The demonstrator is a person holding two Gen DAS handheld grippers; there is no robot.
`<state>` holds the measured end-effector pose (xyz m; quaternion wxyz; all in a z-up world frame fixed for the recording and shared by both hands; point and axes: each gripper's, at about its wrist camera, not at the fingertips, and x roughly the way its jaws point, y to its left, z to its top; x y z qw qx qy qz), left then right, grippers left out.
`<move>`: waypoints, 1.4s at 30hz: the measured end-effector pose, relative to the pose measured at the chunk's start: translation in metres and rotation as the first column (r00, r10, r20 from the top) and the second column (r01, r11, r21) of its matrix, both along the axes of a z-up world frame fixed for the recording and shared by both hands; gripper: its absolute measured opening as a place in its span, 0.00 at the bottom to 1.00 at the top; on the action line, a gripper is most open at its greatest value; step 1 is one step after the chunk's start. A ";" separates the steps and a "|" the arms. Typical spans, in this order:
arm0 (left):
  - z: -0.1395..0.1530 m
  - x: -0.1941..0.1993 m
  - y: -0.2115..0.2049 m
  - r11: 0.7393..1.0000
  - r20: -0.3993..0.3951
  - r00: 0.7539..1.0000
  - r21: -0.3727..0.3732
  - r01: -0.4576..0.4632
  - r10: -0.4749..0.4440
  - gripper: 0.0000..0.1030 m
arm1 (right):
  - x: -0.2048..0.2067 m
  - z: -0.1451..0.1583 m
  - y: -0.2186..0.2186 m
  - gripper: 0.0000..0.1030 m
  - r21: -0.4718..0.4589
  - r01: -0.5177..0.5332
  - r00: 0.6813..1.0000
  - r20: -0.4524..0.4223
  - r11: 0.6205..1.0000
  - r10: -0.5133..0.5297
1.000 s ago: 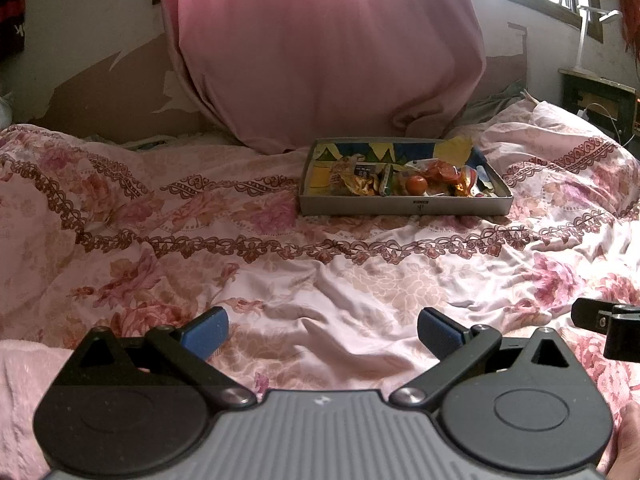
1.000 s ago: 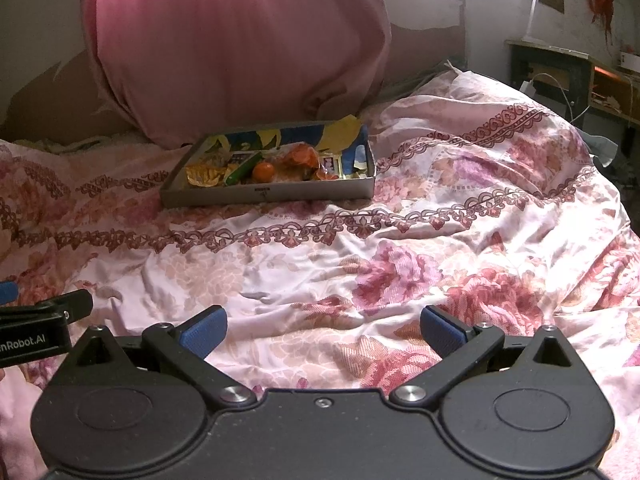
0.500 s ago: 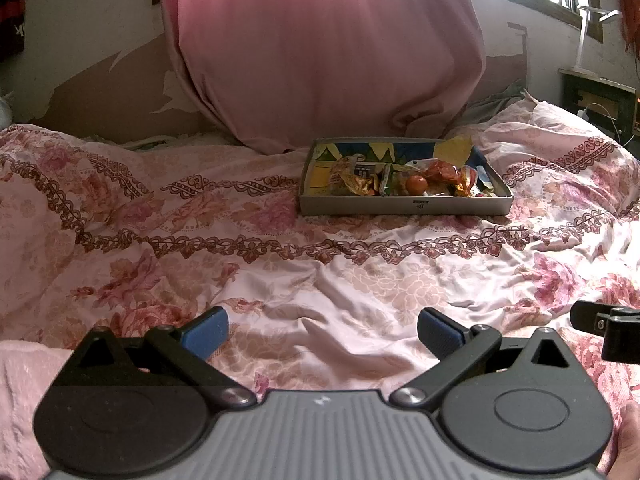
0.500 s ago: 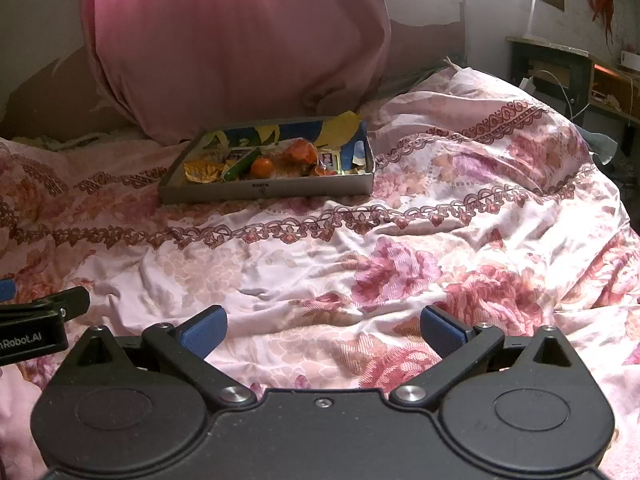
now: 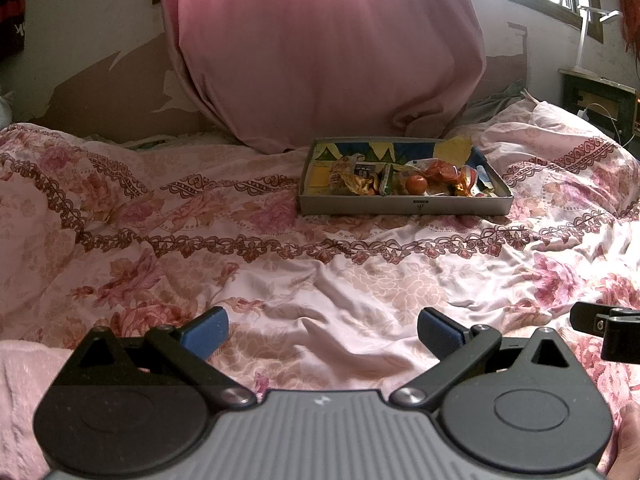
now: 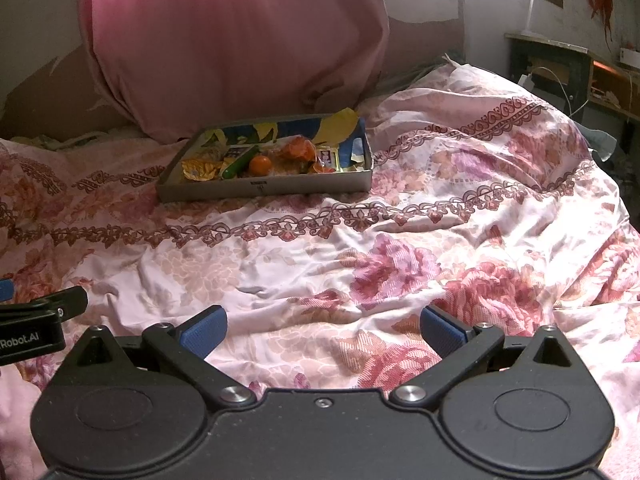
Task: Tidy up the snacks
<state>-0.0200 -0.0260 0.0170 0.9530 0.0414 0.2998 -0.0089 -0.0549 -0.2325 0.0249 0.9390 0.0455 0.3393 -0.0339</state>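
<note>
L wrist: left gripper [image 5: 322, 332] spread wide, nothing in it, low over quilt [image 5: 280, 276]. Tray [image 5: 404, 204] w/ snacks [image 5: 416, 184] far ahead by pillow [image 5: 320, 52]; open quilt between. R wrist: right gripper [image 6: 322, 330] also wide, empty; tray [image 6: 264, 190] ahead-left, wrappers prob. mixed.

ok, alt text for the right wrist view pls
A shallow grey snack tray holding wrappers and a small orange sits far ahead on a floral bedspread, before a large pink pillow. The right gripper is open and empty in the foreground.
</note>
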 end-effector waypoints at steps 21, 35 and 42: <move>0.000 0.001 0.001 1.000 -0.001 1.000 0.003 -0.001 0.001 1.00 | 0.001 0.000 0.000 0.99 0.000 0.000 1.000 -0.003 1.000 0.000; -0.002 0.007 0.010 1.000 -0.053 0.999 -0.026 -0.010 0.009 1.00 | 0.001 -0.003 -0.001 0.99 0.000 0.003 1.000 -0.011 1.000 -0.003; -0.004 0.013 0.011 0.999 -0.076 0.997 -0.034 -0.018 0.016 1.00 | 0.000 -0.006 0.000 0.99 0.000 0.005 1.000 -0.029 1.000 -0.005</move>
